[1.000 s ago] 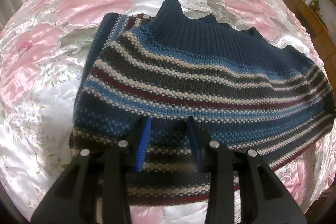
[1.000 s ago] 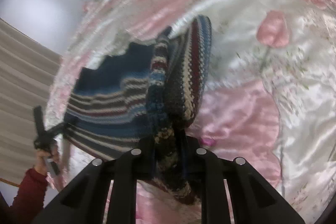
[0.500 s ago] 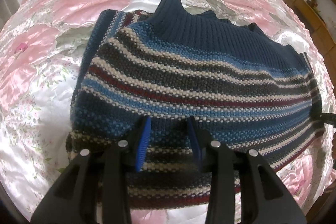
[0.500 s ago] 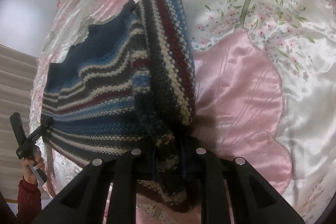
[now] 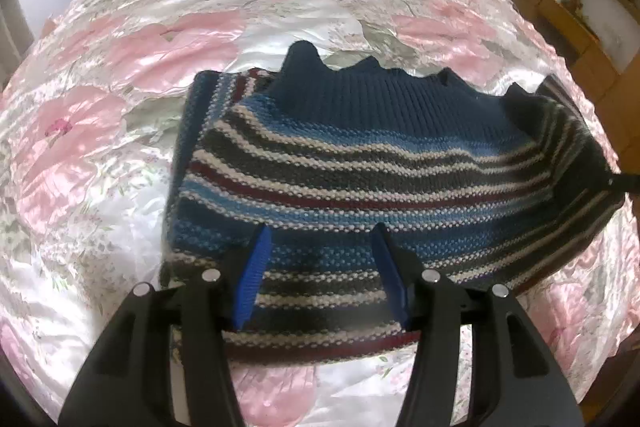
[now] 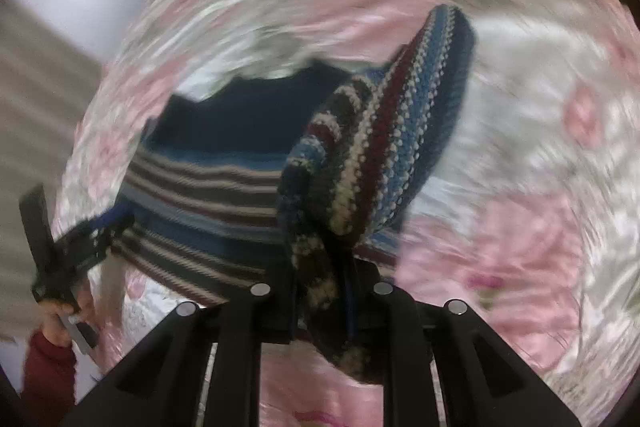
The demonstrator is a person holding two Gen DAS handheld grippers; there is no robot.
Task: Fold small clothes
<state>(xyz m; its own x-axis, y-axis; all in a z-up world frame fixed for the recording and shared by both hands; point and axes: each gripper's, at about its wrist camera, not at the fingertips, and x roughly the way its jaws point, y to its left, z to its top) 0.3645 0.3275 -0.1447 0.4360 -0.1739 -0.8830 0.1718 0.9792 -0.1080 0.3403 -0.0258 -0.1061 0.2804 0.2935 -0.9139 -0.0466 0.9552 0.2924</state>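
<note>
Sweater (image 5: 360, 163) crosswise, collar far side, prob. R-gripper (image 6: 320, 267)-clamped.

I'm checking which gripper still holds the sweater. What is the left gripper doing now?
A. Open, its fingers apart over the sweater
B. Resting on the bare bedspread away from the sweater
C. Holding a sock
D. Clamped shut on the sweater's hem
A: the left gripper has its blue-padded fingers spread wide over the striped sweater, with no fabric pinched between them.
</note>
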